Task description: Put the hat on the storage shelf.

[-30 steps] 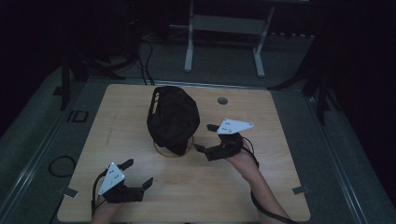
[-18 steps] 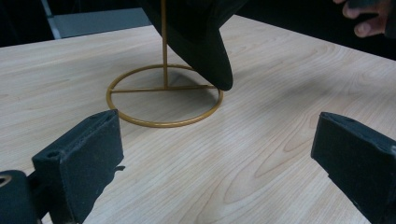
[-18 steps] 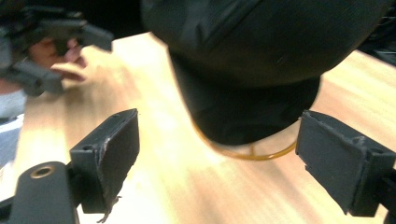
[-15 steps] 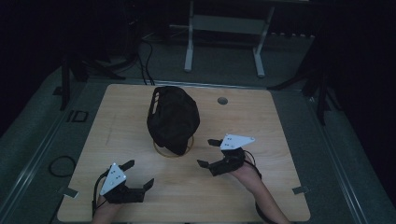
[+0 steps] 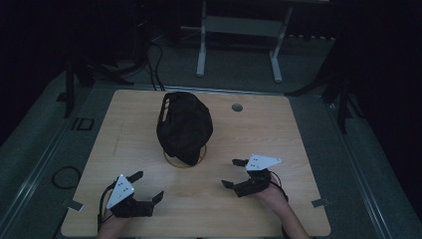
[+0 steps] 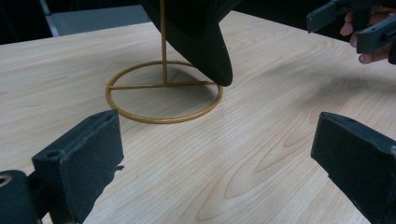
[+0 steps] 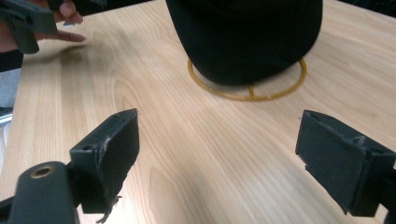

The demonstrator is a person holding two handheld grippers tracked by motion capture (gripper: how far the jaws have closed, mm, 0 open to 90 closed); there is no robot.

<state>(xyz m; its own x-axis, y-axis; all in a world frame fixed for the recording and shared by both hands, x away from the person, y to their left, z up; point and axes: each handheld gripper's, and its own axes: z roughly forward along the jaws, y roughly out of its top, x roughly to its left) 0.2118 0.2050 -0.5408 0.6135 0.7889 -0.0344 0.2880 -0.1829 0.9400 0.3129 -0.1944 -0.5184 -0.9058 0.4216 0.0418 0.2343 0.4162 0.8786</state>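
We see the black cap (image 5: pixel 184 127) hanging on its gold stand (image 5: pixel 184 162) mid-counter (image 5: pixel 298 134). Left tool (image 5: pixel 148 186) and right tool (image 5: pixel 234 173) both spread, empty, near edge. We'd approach the brim squarely, pinching gently.

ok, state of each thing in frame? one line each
black cap: hung on the stand, brim drooping toward the person
gold wire stand: upright, ring base flat on the table
left gripper: open, holding nothing, near the table's front edge
right gripper: open, holding nothing, clear of the cap
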